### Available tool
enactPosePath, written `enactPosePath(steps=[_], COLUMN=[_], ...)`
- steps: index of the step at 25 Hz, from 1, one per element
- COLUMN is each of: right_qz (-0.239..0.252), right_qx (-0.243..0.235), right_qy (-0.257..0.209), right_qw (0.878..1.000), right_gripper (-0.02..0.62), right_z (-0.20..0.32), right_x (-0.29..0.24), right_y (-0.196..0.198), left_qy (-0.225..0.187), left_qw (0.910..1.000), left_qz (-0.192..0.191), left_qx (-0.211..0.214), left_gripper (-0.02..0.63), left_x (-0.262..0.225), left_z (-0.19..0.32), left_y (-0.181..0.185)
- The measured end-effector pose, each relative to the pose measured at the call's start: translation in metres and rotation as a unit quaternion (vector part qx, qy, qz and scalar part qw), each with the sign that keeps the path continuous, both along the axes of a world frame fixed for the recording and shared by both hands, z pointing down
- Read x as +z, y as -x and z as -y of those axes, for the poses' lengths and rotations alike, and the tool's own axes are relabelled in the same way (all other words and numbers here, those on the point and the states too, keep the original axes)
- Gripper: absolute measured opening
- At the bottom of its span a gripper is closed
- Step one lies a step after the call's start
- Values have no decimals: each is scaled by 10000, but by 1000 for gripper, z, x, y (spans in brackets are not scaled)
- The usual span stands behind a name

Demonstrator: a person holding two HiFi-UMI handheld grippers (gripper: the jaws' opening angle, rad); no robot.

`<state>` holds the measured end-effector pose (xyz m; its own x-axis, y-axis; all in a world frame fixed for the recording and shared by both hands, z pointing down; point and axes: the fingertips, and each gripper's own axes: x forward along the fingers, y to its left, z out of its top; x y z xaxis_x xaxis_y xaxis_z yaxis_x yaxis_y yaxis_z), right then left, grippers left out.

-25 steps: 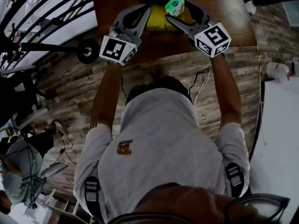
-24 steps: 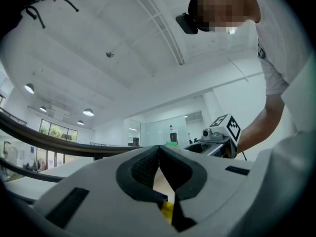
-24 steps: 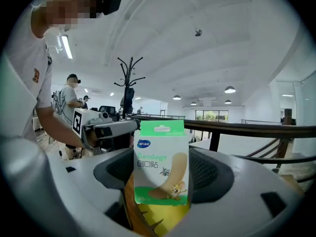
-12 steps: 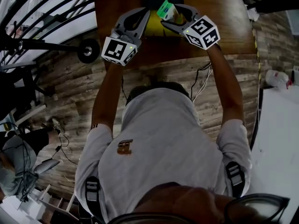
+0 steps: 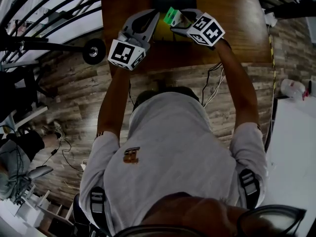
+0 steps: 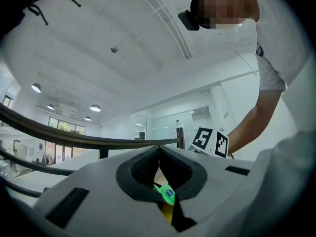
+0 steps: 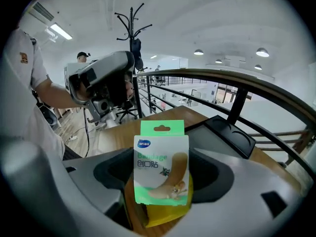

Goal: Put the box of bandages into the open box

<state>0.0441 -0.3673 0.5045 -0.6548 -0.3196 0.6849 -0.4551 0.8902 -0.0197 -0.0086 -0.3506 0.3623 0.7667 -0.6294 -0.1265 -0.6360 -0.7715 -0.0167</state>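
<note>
Right gripper: the fingers were closed on the green-and-white cardboard box of bandages, one on each side edge. The box stood upright with its printed face toward the right gripper's camera and its hanging tab uppermost.

Position of the box of bandages: it was held directly over the yellow open box, which showed behind and below its lower edge. Contact between the two could not be determined. In the head view, the box of bandages sat at the tip of the right gripper, over the brown wooden counter.

Left gripper: the fingers were closed tip to tip with nothing between them. Through the opening below the tips, a corner of the green box and a strip of the yellow open box were visible. In the head view, the left gripper lay just beside the right one, with the box of bandages between their tips.

A dark rectangular tray with round recesses rested on the counter beyond the yellow open box.
</note>
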Motion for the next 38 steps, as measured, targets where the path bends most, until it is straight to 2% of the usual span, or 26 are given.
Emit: enactPosePath(steps=[6,11,21,27,38], right_qz=[-441,-867,-1372,-1780,-2137], right_qx=[-297,-466,-725,-925,-1122], right_qy=[293,525,929,907,924], right_qw=[9982,9938,9835,9755,9660], right_gripper=[321,321,321,321,321], right_z=[6,9,15,19,27], right_x=[29,55,94,105,126], right_y=[8,0,4,6,21], left_qy=[43,103,172,211,223], left_qw=[9999,9997,9991,9987,9979], left_qz=[10,42,57,71,161], left_qx=[-97,-201,-386,-451,-579], left_gripper=[20,20,20,20,20], left_x=[10,18,23,25,26], left_z=[10,17,25,32,38], left_y=[5,2,12,16,28])
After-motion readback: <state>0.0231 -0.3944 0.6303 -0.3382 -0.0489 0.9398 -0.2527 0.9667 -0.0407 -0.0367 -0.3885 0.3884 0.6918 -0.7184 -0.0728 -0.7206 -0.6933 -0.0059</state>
